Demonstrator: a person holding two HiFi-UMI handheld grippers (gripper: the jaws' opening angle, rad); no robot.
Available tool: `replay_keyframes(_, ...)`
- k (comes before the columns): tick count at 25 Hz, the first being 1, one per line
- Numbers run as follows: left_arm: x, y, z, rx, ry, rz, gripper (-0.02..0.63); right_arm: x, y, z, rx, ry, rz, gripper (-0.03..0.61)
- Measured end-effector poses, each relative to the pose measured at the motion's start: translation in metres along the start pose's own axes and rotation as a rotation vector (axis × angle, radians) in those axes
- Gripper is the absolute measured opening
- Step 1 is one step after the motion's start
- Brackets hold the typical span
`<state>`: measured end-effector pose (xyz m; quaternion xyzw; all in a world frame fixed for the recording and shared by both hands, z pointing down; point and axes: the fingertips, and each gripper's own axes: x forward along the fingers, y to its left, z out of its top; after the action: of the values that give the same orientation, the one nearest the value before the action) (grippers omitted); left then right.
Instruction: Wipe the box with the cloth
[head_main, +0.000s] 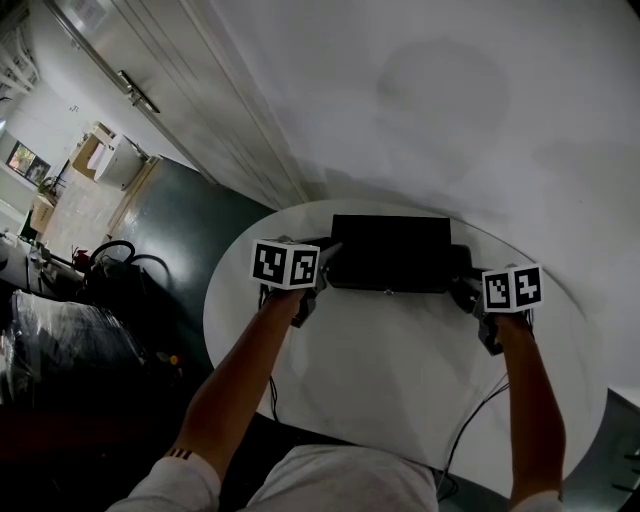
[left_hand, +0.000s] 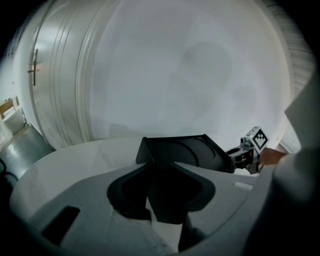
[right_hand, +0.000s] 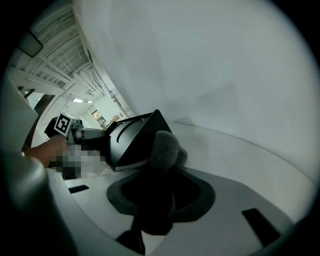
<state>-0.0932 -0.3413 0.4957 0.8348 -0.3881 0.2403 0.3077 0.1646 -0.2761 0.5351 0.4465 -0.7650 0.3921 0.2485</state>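
A flat black box (head_main: 390, 252) lies at the far side of a round white table (head_main: 400, 370). My left gripper (head_main: 325, 262) is at the box's left end. In the left gripper view the box's (left_hand: 192, 152) near corner runs in between the jaws of the left gripper (left_hand: 160, 175), which grip it. My right gripper (head_main: 462, 285) is at the box's right end, shut on a bunched dark grey cloth (right_hand: 164, 147). In the right gripper view the cloth sticks up from the right gripper (right_hand: 160, 175) and touches the box's (right_hand: 132, 137) near corner.
A plain white wall rises just behind the table. Dark floor and black bags (head_main: 60, 340) lie to the left, beyond the table's edge. A thin cable (head_main: 470, 430) hangs over the table's near edge on the right. The person's arms reach in from the near side.
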Motion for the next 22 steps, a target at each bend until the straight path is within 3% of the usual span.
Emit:
replay_keyframes(8,-0.001,-0.002,0.0,0.003,0.002,-0.001,0.121,-0.019,0.009,-0.021,-0.03,0.006,-0.005,0.107)
replay_keyframes(16,-0.001,-0.003,0.0,-0.002,0.002,-0.002,0.121,-0.046,-0.005,0.028,0.045,-0.162,-0.025,0.107)
replay_keyframes(22,0.0,-0.002,0.0,-0.01,0.002,-0.008,0.121,-0.044,-0.014,0.061,0.133,-0.244,0.028,0.107)
